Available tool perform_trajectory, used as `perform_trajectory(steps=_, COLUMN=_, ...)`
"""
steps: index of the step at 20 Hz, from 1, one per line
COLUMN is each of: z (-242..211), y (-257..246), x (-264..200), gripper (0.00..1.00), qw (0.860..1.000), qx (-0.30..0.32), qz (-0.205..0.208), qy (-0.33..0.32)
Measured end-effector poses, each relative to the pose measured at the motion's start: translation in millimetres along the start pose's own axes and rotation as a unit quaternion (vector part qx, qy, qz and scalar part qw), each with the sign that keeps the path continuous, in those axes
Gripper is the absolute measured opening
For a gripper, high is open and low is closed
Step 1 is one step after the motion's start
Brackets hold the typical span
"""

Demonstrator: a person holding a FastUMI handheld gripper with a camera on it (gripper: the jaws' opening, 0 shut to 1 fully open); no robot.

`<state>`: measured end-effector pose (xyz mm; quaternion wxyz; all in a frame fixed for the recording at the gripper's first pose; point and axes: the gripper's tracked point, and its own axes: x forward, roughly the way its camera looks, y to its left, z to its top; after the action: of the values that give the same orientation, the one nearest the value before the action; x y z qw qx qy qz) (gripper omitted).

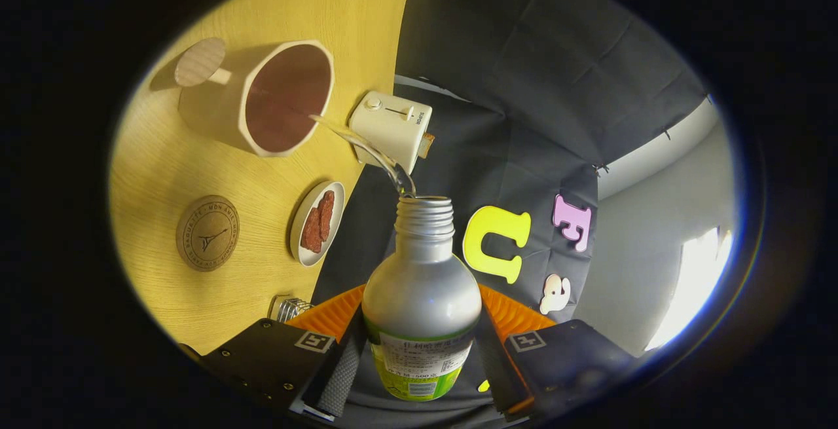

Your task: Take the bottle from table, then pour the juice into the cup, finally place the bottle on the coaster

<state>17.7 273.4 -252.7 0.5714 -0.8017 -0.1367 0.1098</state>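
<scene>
Gripper view
Hand-held gripper (419, 367): its two fingers were clamped on the lower body of the bottle, one on each side, pressing against it.
Bottle (422, 291): silver body with a green label at its base, uncapped threaded neck pointing away from the fingers; it was held tilted on its side relative to the table, between the fingers.
Juice (366, 147): a thin clear stream arced from the bottle's mouth into the cup's opening.
Cup (262, 98): white, faceted, with a round wooden-faced handle; its inside looked dark reddish-brown; it stood on the table beyond the bottle's mouth.
Coaster (207, 232): round, brown, with an engraved tower motif; it lay bare on the table, apart from the cup and near the plate.
Plate (317, 223): small white dish holding two reddish-brown slices, between the coaster and the table's edge.
Toaster (391, 128): white, at the table's edge just beside the cup, with a slice of bread poking out.
Table (163, 154): pale yellow wood grain.
Metal object (288, 308): a small ribbed shiny item near the fingers; what it was could not be told.
</scene>
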Motion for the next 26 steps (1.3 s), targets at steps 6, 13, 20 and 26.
perform_trajectory(steps=6, z=-1.5, y=-3.8, x=-1.0, gripper=0.81, qw=1.0, qx=-0.008, qz=-0.004, qy=0.0)
perform_trajectory(steps=13, z=0.5, y=-5.1, x=-0.1, gripper=0.81, qw=1.0, qx=-0.023, qz=-0.006, qy=-0.002)
perform_trajectory(steps=20, z=1.9, y=-6.5, x=0.1, gripper=0.81, qw=0.999, qx=-0.043, qz=-0.009, qy=-0.003)
perform_trajectory(steps=26, z=1.9, y=-2.2, x=0.3, gripper=0.81, qw=0.998, qx=-0.061, qz=-0.001, qy=-0.003)
